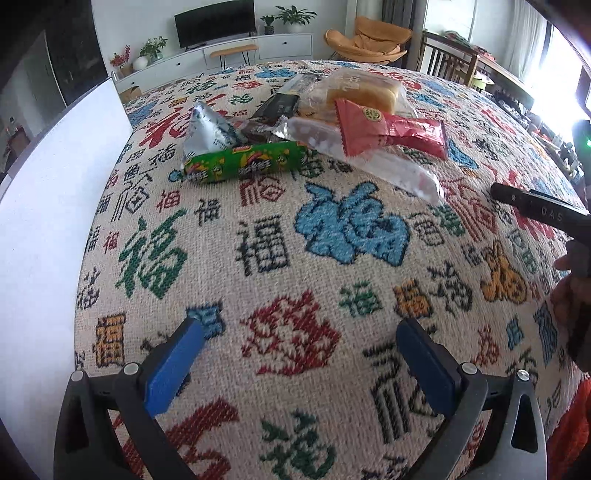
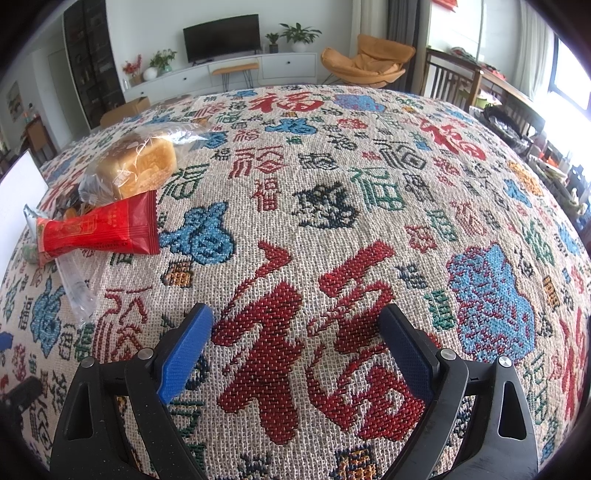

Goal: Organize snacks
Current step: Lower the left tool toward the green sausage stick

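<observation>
Snacks (image 1: 314,122) lie heaped on the table (image 1: 295,266) ahead of our left hand-held gripper (image 1: 299,332), its fingers spread and empty, the green sausage (image 1: 243,162) nearest, lying crosswise, while the right hand-held gripper (image 2: 295,325), equally spread, seems farther off.

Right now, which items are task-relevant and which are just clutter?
Job:
green sausage
red packet
bread bag
silver packet
dark packet
clear packet

Lying about:
white board
TV
orange chair
plants
</observation>
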